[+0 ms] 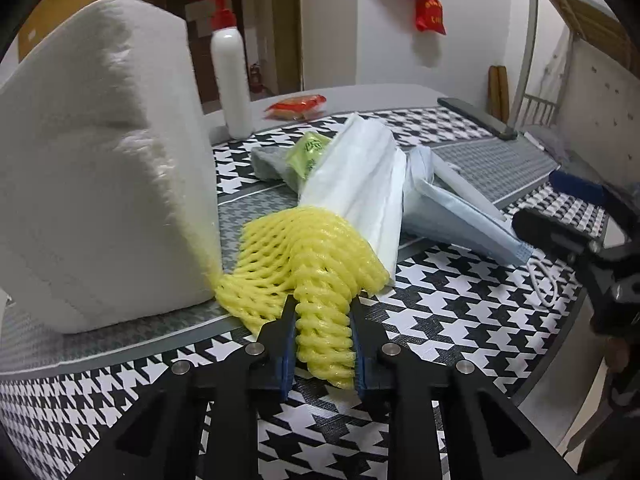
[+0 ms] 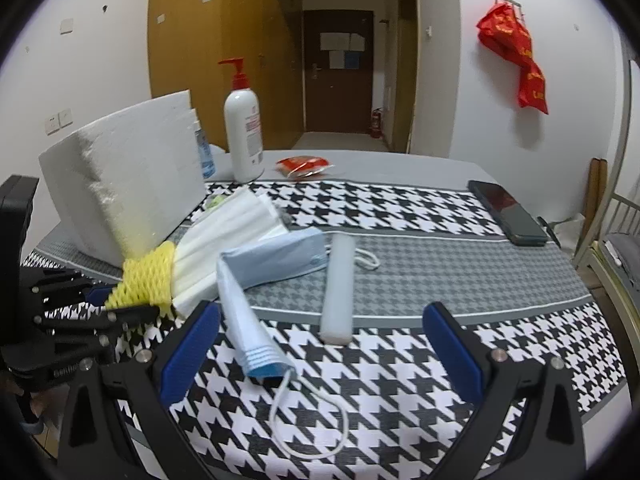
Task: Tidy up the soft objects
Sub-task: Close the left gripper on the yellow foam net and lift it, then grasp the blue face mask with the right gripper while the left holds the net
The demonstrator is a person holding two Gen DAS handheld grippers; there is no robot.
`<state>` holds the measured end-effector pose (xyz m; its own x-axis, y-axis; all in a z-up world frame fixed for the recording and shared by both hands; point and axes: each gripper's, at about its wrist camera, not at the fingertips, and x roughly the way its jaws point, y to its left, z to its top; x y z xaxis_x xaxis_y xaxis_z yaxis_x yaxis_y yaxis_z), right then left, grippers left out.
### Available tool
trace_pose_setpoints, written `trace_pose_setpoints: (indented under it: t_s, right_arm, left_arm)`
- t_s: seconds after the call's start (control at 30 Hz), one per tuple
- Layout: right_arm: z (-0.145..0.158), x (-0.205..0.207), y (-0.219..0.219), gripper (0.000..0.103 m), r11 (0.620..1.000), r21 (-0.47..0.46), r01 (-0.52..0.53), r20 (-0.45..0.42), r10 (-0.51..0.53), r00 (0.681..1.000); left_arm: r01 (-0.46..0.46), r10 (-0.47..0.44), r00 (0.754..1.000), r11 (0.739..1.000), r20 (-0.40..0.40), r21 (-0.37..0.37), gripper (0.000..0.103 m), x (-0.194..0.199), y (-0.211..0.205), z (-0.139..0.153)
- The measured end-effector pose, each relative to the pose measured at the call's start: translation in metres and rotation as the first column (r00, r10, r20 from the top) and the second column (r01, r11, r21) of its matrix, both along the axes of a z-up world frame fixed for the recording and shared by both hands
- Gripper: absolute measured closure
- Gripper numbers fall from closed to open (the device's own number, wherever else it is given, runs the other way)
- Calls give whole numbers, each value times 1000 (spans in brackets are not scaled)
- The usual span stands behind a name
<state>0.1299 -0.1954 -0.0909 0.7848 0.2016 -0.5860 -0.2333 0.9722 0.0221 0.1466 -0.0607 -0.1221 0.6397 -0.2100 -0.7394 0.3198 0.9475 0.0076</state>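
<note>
My left gripper point(image 1: 323, 320) is shut on a yellow foam net sleeve point(image 1: 308, 256), low over the houndstooth table mat; the net also shows at the left of the right wrist view point(image 2: 148, 280). A white foam sheet bundle point(image 1: 360, 184) lies partly on the net. A large white foam block point(image 1: 100, 160) stands just left of it. Blue face masks point(image 2: 276, 256) and a pale foam stick point(image 2: 339, 284) lie ahead of my right gripper point(image 2: 320, 344), which is open and empty above the mat. A green bag point(image 1: 308, 152) peeks out behind the white bundle.
A white pump bottle point(image 2: 243, 128) with a red top stands at the back, a small blue bottle point(image 2: 205, 156) beside it. A red snack packet point(image 2: 304, 165) lies behind the mat. A black phone point(image 2: 508, 212) lies at the right edge. A metal bed frame point(image 1: 560, 40) stands to the right.
</note>
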Motion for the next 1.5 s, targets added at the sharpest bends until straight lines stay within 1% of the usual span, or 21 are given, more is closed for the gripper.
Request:
trace_pose_setpoints:
  t_s: [0.07, 0.13, 0.27, 0.4, 0.43, 0.47, 0.5, 0.53, 0.57, 0.6, 0.67, 0.73, 0.8, 0.87, 0.93, 1.07, 1.13, 1.4, 1.5]
  right_arm:
    - [0, 1, 3, 0, 1000, 9, -19, -7, 19, 1000]
    - [-1, 2, 5, 0, 999, 23, -43, -13, 43, 999]
    - [-2, 7, 12, 1, 997, 31, -66, -24, 67, 997]
    - [-5, 13, 19, 9, 997, 20, -72, -45, 73, 996]
    - [-5, 16, 22, 18, 997, 19, -80, -55, 81, 995]
    - [-7, 18, 24, 31, 996, 19, -91, -70, 92, 993]
    - [-8, 20, 26, 36, 995, 16, -95, -81, 96, 992]
    - [-10, 22, 28, 45, 996, 4, -94, -95, 94, 991]
    - [-12, 24, 29, 50, 996, -6, -91, -101, 90, 991]
    - [-13, 25, 30, 50, 996, -13, -89, -108, 87, 990]
    - [-15, 27, 33, 55, 995, -21, -93, -124, 90, 988]
    - [-18, 29, 36, 58, 995, -46, -88, -140, 81, 987]
    - [-21, 30, 38, 66, 994, -64, -85, -150, 75, 986]
    - [-22, 32, 38, 76, 994, -52, -93, -160, 84, 983]
    - [-23, 31, 39, 82, 994, -51, -97, -159, 88, 983]
    - [-17, 26, 41, 88, 994, -31, -108, -142, 102, 985]
    - [-13, 23, 40, 89, 994, -19, -109, -129, 106, 986]
    - [-1, 13, 30, 90, 996, 16, -88, -96, 90, 991]
    - [8, 7, 24, 90, 996, 37, -80, -70, 82, 994]
  left_arm:
    - [-1, 1, 1000, 1000, 21, 0, 81, -5, 2, 3]
    - [6, -6, 999, 1000, 35, -20, 81, -10, 4, 7]
    - [11, -9, 999, 999, 46, -41, 81, -15, 9, 12]
    - [6, -3, 999, 998, 50, -61, 81, -18, 14, 15]
    - [8, -5, 998, 998, 55, -66, 81, -19, 16, 16]
    - [10, -6, 998, 998, 60, -66, 81, -21, 17, 17]
    - [9, -5, 998, 998, 63, -66, 81, -21, 17, 18]
    - [9, -5, 997, 998, 71, -63, 81, -22, 18, 18]
    - [12, -7, 997, 998, 75, -62, 81, -22, 18, 19]
    - [13, -8, 997, 998, 76, -63, 81, -23, 18, 19]
    - [12, -6, 997, 997, 78, -72, 81, -24, 20, 20]
    - [14, -7, 997, 997, 83, -79, 81, -27, 22, 21]
    - [16, -8, 996, 996, 85, -84, 81, -28, 24, 23]
    - [13, -6, 996, 996, 87, -85, 81, -29, 25, 24]
    - [10, -2, 996, 996, 92, -89, 81, -31, 27, 25]
    - [8, 1, 995, 996, 104, -84, 81, -31, 28, 28]
    - [8, 2, 994, 996, 108, -93, 81, -31, 29, 31]
    - [15, -1, 990, 995, 144, -100, 81, -40, 34, 41]
    - [21, -4, 986, 994, 165, -103, 81, -44, 37, 49]
